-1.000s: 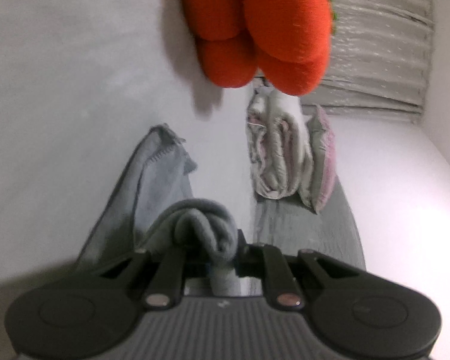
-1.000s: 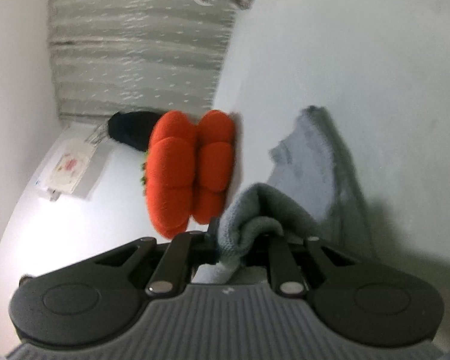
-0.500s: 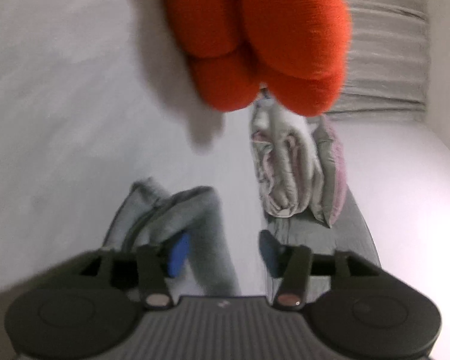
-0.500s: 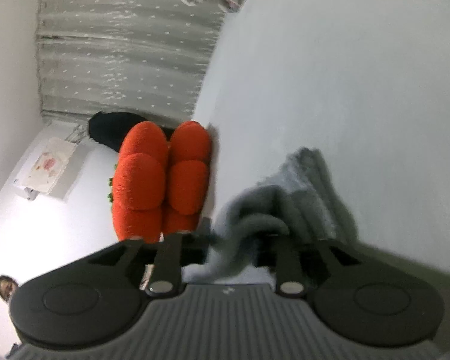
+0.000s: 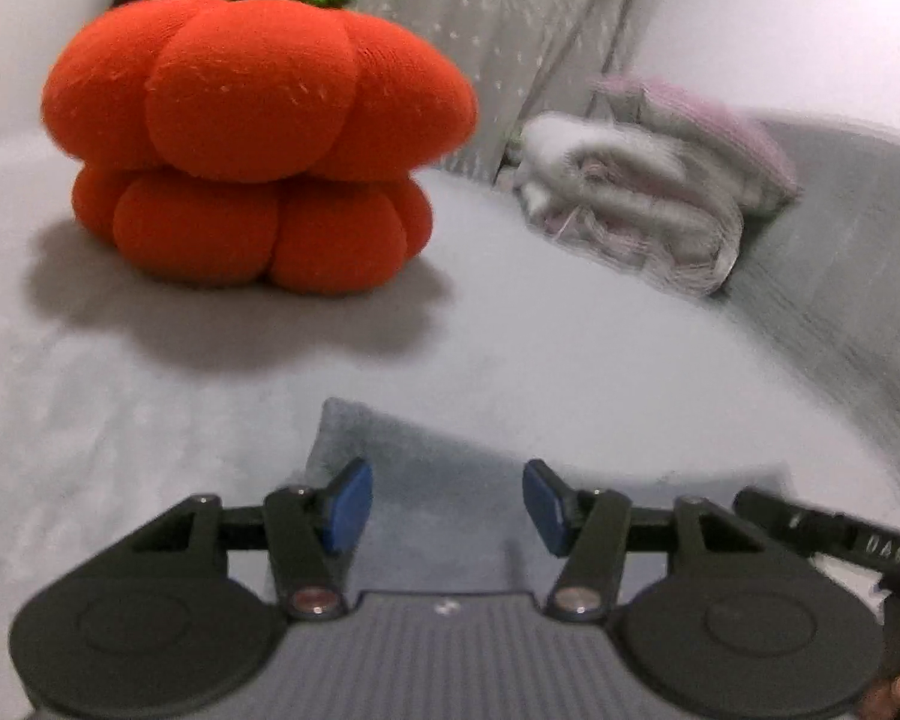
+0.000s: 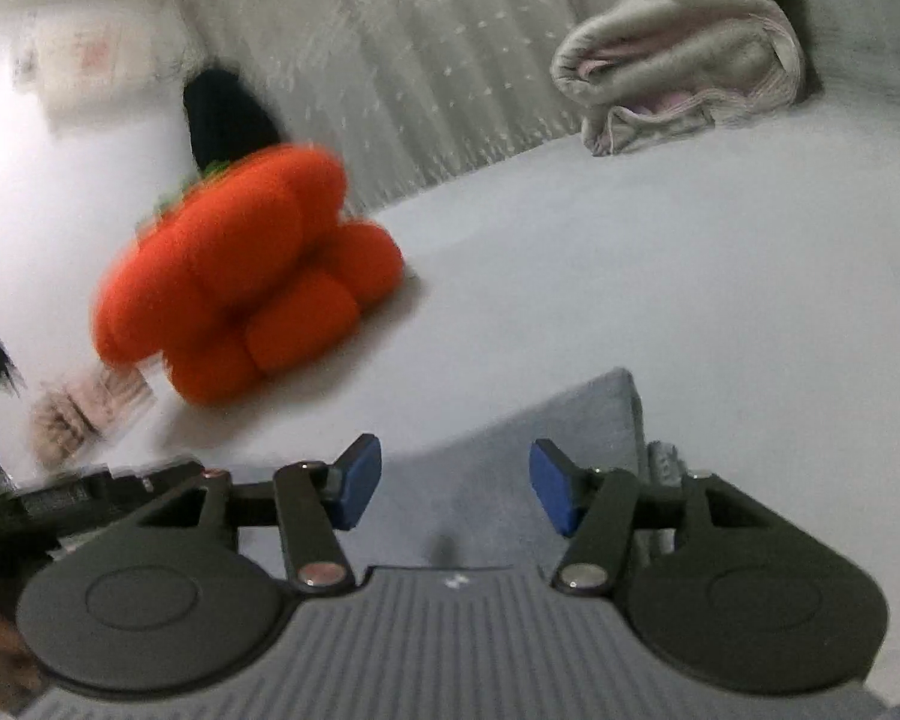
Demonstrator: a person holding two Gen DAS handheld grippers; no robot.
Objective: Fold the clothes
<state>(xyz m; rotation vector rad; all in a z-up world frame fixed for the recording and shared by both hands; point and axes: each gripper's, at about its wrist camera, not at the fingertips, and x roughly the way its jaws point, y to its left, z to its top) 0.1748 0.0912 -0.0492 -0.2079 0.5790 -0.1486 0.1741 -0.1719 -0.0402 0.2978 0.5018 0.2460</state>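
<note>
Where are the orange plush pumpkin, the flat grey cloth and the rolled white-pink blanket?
orange plush pumpkin [image 5: 252, 114]: left wrist view, upper lobe front.
flat grey cloth [image 5: 444, 480]: left wrist view, middle of the top surface, between the open gripper's fingers.
rolled white-pink blanket [image 6: 684, 60]: right wrist view, centre of the roll.

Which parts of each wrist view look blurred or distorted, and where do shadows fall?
Left wrist view: the pumpkin is fairly sharp and casts a soft shadow on the bed; the blanket smears at the right. Right wrist view: the pumpkin is motion-blurred, the blanket clearer. Both bend at the fisheye edges.
</note>
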